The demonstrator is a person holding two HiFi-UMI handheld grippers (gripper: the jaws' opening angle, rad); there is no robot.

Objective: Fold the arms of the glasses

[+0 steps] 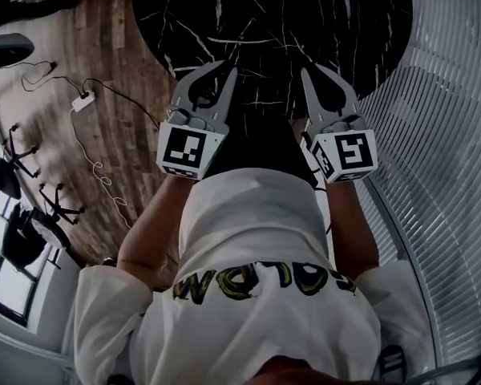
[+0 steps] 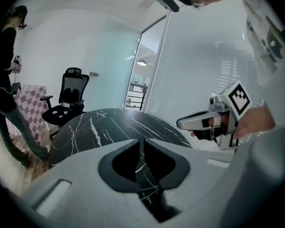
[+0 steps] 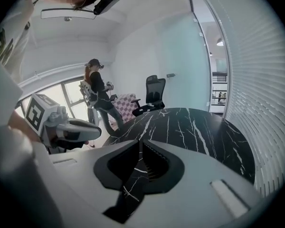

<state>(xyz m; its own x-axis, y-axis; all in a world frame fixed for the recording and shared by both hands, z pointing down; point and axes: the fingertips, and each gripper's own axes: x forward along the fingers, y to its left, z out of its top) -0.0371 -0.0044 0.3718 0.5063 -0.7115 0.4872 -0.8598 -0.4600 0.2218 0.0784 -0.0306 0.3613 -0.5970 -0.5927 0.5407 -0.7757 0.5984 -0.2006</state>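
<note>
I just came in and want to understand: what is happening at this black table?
A person holds a gripper in each hand at the near edge of the black marble table. The left claw stands slightly apart, the right claw is almost shut, and both are empty. No glasses show in any view, so the folding has not begun.

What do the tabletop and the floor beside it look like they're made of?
Tabletop: black marble or a marble-look slab, going by the white veins; it looks smooth, with a slight sheen. Floor: wood planks or wood-look laminate, with grain and board seams showing.
</note>
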